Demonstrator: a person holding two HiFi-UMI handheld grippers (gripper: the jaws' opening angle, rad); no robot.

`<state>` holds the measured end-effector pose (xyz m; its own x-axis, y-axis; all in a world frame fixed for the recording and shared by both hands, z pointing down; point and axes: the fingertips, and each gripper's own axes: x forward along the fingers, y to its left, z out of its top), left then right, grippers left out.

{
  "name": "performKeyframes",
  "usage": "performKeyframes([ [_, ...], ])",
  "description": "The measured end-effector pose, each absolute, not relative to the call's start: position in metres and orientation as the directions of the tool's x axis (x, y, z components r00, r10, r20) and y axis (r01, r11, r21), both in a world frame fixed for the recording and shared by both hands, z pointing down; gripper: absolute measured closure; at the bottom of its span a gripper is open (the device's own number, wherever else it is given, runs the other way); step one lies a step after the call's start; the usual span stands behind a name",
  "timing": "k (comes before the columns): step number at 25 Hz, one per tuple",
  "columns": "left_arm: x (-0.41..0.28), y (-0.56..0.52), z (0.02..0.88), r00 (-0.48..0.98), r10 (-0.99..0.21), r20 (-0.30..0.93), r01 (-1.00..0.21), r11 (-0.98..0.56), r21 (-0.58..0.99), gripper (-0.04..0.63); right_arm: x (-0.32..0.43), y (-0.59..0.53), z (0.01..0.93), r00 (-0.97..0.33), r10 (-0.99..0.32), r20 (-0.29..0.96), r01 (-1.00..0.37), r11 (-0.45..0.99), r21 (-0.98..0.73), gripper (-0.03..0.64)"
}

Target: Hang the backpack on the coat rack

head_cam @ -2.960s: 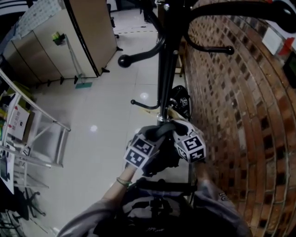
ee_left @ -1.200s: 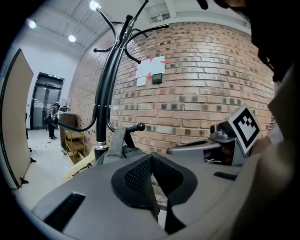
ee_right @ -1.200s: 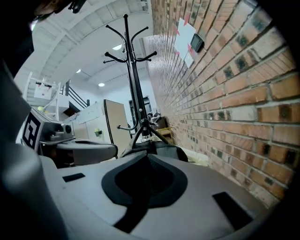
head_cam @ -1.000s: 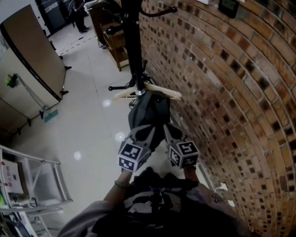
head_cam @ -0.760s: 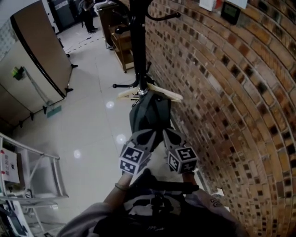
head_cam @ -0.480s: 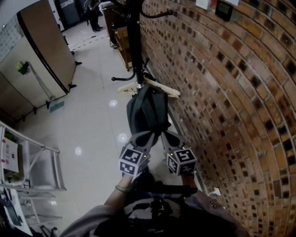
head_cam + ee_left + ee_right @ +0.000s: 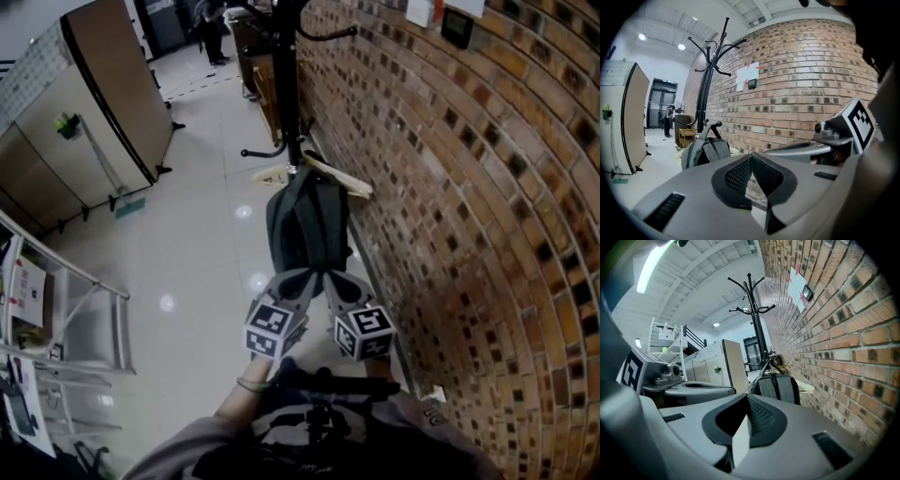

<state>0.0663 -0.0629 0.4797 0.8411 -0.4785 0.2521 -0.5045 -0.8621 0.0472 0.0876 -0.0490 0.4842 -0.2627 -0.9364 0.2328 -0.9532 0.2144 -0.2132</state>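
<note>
A grey backpack [image 7: 305, 225] hangs by its top loop from a low hook on the black coat rack [image 7: 289, 94], close to the brick wall. It also shows in the left gripper view [image 7: 705, 151] and the right gripper view [image 7: 777, 386], some way ahead of the jaws. My left gripper [image 7: 302, 278] and right gripper [image 7: 334, 278] sit side by side just short of the backpack's lower end. Both are shut with nothing between the jaws. The rack's upper arms [image 7: 715, 51] rise far above the bag.
A brick wall [image 7: 450, 187] runs along the right. A wooden hanger [image 7: 339, 178] lies at the rack's foot. A tan partition [image 7: 108, 89] and a metal frame [image 7: 70, 309] stand on the left, across the glossy floor. A wooden cart [image 7: 262, 66] and a person [image 7: 211, 17] are far back.
Both grippers have drawn back from the rack together, still shut. The backpack stays hanging on the low hook and now sits farther from the jaws.
</note>
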Motion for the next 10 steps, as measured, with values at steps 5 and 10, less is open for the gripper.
performKeyframes([
  [5, 0.063, -0.071, 0.485, 0.844, -0.469, 0.262, -0.497, -0.866, 0.053, 0.591, 0.088, -0.052, 0.488, -0.258, -0.937, 0.237, -0.957, 0.213, -0.199, 0.609],
  [10, 0.059, -0.076, 0.480, 0.847, -0.467, 0.255, -0.495, -0.867, 0.058, 0.591, 0.088, -0.052, 0.489, -0.239, -0.940, 0.246, -0.959, 0.189, -0.209, 0.609],
])
